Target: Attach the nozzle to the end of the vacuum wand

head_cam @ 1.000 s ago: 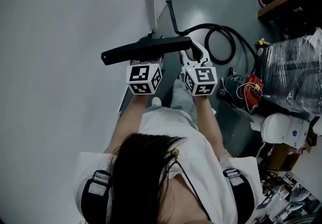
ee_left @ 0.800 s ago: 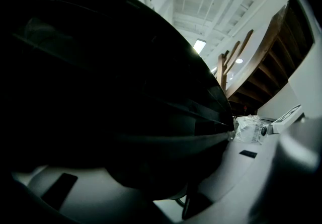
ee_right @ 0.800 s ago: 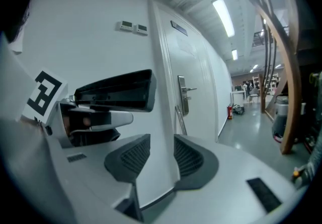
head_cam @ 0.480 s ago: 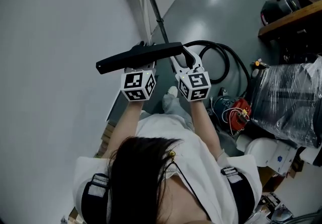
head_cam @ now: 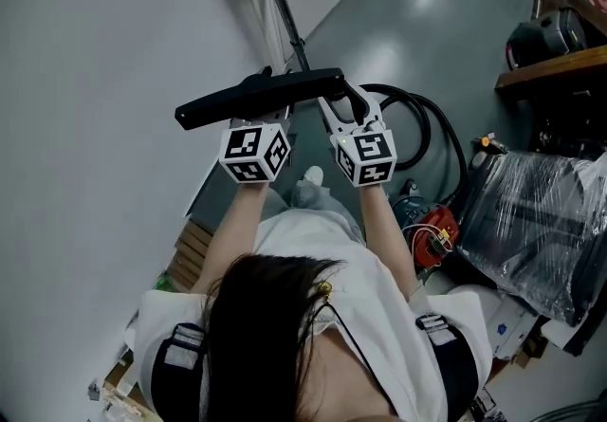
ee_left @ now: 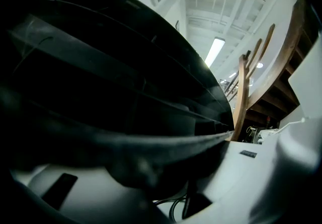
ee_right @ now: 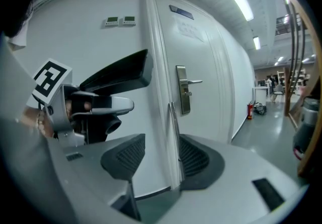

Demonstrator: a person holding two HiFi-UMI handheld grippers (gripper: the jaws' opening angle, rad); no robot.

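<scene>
The left hand-held gripper (head_cam: pixel 256 119) pinches the nozzle (head_cam: pixel 237 103), while the right hand-held gripper (head_cam: pixel 353 113), jaws just opened wide and empty, probably must next grasp the wand (head_cam: pixel 285 17) ahead of it.

dim overhead view | ceiling strip lights | fisheye edges | close-up blur

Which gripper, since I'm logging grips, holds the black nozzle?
The left gripper: its jaws clamp the black nozzle. The right gripper's jaws have just been opening and grip nothing.
</scene>
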